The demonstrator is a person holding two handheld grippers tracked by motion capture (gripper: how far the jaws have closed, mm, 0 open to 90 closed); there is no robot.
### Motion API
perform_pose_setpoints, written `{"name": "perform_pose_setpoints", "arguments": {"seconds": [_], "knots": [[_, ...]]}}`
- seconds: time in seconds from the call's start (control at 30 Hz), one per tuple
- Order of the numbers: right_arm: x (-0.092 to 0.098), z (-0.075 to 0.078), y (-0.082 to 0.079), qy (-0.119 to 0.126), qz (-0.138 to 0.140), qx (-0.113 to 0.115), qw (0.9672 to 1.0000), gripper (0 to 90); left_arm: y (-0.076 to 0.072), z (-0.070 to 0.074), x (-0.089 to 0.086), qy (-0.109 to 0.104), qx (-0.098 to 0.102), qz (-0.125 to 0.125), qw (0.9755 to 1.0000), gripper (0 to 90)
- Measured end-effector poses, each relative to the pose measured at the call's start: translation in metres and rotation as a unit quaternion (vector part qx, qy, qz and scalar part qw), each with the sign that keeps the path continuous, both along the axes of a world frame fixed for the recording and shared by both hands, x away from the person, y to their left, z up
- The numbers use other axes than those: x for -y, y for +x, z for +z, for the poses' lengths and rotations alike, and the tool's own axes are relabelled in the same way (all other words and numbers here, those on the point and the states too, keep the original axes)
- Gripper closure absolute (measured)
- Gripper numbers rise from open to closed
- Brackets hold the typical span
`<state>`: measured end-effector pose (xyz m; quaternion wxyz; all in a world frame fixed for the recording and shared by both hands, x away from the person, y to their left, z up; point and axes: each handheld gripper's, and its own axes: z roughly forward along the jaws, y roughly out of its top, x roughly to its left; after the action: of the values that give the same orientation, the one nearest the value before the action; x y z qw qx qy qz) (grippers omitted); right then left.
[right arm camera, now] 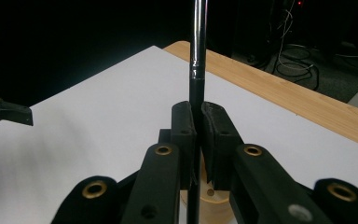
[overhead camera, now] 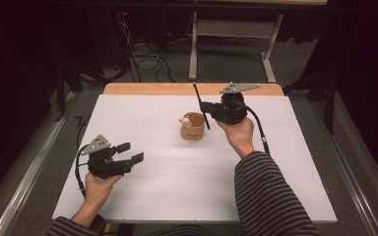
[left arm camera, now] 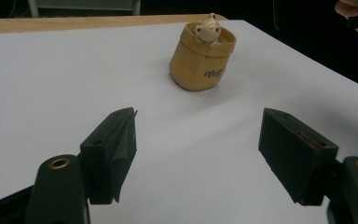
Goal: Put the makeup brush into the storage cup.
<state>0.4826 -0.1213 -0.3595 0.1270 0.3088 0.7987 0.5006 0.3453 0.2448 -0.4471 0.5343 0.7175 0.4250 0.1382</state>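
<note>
A tan cup (overhead camera: 192, 130) with a small cream figure (overhead camera: 186, 120) in it stands near the middle of the white table (overhead camera: 177, 191). My right gripper (overhead camera: 204, 106) hovers just right of the cup, shut on a thin black rod (overhead camera: 197, 96) that stands nearly upright beside the cup's right rim. In the right gripper view the rod (right arm camera: 198, 46) rises between the closed jaws of the gripper (right arm camera: 198, 135), with the cup (right arm camera: 212, 201) partly hidden below them. My left gripper (overhead camera: 131, 152) rests low at the table's left, open and holding nothing. Its view looks past the gripper (left arm camera: 198, 140) to the cup (left arm camera: 200, 60) and figure (left arm camera: 208, 29).
A strip of bare wooden tabletop (overhead camera: 177, 89) shows along the far edge. Beyond it stand a desk frame (overhead camera: 193, 44) and loose cables (overhead camera: 147, 59) on the floor. The left gripper (right arm camera: 4, 112) shows at the left edge of the right gripper view.
</note>
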Motion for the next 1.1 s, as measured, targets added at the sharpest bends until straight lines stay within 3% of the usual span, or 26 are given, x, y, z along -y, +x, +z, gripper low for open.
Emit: {"name": "perform_pose_setpoints", "arguments": {"seconds": [1.1], "knots": [[-0.024,-0.003,0.025,-0.016,-0.009,-0.007,0.9998,85.7,-0.001,0.0,-0.001,-0.002,0.0,0.0,1.0,28.1]]}}
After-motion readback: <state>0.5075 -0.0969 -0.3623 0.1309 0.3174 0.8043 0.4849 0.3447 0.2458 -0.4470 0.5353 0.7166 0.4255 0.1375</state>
